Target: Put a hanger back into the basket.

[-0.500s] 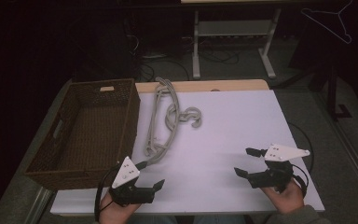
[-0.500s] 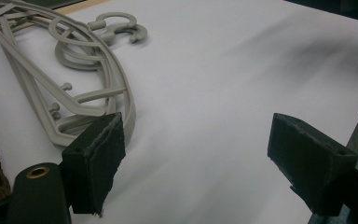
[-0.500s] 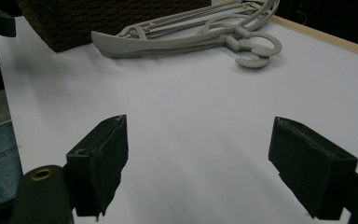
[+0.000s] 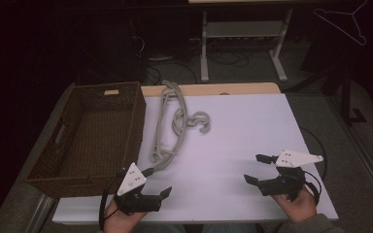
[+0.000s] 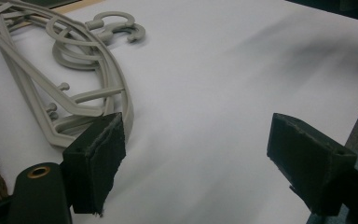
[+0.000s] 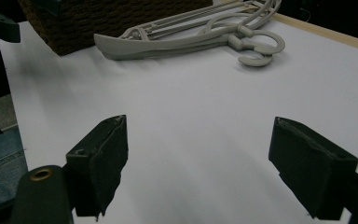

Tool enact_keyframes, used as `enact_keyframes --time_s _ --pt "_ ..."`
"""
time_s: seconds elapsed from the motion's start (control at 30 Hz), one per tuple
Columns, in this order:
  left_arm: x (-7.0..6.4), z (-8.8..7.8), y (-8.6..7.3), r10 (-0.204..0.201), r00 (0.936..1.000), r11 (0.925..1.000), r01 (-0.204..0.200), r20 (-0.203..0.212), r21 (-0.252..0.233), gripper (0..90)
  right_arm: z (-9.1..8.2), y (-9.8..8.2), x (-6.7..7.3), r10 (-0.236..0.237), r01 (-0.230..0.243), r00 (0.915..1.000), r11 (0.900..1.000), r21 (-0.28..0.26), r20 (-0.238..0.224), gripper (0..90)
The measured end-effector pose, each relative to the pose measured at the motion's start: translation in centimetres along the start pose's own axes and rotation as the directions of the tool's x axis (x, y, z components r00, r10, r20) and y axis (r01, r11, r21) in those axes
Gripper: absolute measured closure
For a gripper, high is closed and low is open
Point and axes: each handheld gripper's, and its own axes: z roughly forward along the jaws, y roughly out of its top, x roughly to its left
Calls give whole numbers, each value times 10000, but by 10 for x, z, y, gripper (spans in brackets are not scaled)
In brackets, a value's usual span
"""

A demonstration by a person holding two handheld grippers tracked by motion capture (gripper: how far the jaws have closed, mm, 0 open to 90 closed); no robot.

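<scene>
The work is barely starting: the grey hangers (image 4: 170,124) are lying in a heap at twelve o'clock on the white table (image 4: 252,126), beside the wicker basket (image 4: 90,136). The left gripper (image 4: 158,182) and right gripper (image 4: 258,169) are both gaping, grasping nothing.

The white table (image 4: 252,126) lies bare across the middle and right of the high view, open room between the left gripper (image 4: 156,183) and right gripper (image 4: 261,168), both with jaws apart. At the upper middle the hangers (image 4: 167,126) lie in a heap, their near end just ahead of the left gripper. The basket (image 4: 137,121) walls off the left side, just beside the hangers.
</scene>
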Motion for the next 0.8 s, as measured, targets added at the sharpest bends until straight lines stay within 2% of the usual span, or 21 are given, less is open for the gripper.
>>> enact_keyframes --time_s 0.23,0.4,0.8 --pt "-1 0 -2 -23 10000 10000 23 21 28 195 3 2 2 44 -44 10000 10000 48 -75 196" --pt "0 0 -1 -136 9999 9999 136 51 35 204 4 3 3 114 -112 9999 9998 193 -94 198" --pt "1 3 0 -402 9990 9991 398 204 159 216 3 3 3 231 -228 9996 9996 175 -140 206"
